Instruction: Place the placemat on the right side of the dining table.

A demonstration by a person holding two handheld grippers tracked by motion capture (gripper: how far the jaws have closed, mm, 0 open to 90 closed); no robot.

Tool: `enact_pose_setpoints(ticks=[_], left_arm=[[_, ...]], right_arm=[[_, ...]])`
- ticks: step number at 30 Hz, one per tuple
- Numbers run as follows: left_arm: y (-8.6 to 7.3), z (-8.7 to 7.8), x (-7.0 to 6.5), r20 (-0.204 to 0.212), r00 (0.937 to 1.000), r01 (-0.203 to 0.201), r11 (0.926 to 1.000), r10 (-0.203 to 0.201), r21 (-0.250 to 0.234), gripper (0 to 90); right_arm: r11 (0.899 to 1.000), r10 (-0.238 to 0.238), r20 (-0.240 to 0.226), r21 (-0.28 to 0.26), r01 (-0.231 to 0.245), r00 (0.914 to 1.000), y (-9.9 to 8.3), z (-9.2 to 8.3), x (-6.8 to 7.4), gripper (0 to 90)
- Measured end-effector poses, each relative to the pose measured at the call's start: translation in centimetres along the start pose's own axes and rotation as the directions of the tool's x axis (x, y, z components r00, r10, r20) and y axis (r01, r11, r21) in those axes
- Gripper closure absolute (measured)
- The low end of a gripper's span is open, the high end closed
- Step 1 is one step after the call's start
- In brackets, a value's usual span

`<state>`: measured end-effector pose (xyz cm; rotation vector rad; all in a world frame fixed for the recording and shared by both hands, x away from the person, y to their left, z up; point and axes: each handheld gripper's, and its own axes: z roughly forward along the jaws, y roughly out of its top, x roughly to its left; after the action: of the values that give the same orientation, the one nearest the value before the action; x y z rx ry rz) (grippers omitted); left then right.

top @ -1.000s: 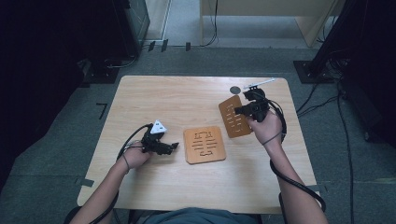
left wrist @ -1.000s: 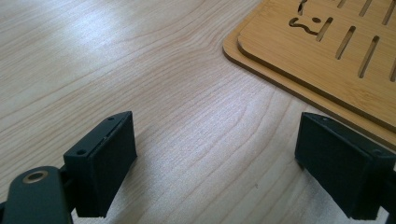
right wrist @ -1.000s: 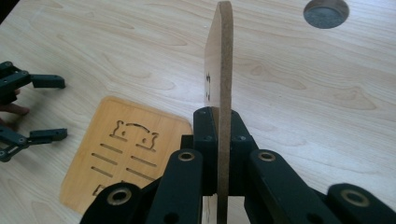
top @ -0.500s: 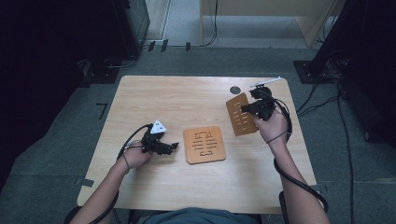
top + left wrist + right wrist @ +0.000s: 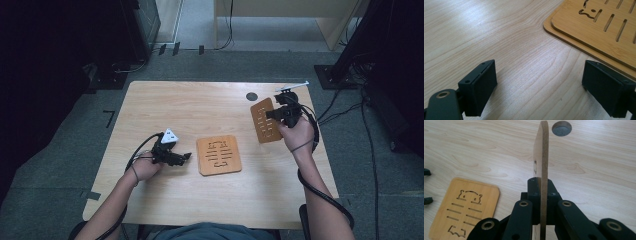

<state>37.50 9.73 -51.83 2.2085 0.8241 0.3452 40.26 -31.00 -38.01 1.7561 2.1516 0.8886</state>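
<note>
Thin brown slotted wooden board (image 5: 544, 157): held on edge above the pale wooden table (image 5: 200, 105), far right, clamped between the closed jaws of the right gripper (image 5: 280, 114). Left gripper (image 5: 544, 87): jaws wide apart, holding nothing, beside stacked slotted bamboo boards (image 5: 218, 155) at centre.

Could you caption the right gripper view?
Right claw pinches a thin wooden board edge-on above the table.
</note>
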Motion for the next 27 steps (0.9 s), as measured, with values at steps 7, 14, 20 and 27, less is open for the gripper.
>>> enact_pose_setpoints(ticks=[7, 14, 20, 27], left_arm=[[0.0, 0.0, 0.0, -0.001, 1.0, 0.001, 1.0, -0.001, -0.001, 11.5], [0.0, 0.0, 0.0, -0.002, 1.0, 0.0, 1.0, 0.0, -0.001, 11.5], [0.0, 0.0, 0.0, -0.002, 1.0, 0.0, 1.0, 0.0, 0.0, 11.5], [0.0, 0.0, 0.0, -0.002, 1.0, 0.0, 1.0, 0.0, 0.001, 11.4]], right_arm=[[1.0, 0.006, 0.027, -0.004, -0.005, 0.9996, 0.0, -0.2, -0.5, 87.5], [1.0, 0.026, 0.053, -0.016, -0.025, 0.9982, 0.0, -0.6, -1.6, 87.5], [0.998, 0.059, 0.073, -0.019, -0.057, 0.9956, -0.1, -1.0, -2.8, 87.5], [0.995, 0.097, 0.094, -0.022, -0.095, 0.9908, -0.3, -1.3, -4.1, 87.5]])
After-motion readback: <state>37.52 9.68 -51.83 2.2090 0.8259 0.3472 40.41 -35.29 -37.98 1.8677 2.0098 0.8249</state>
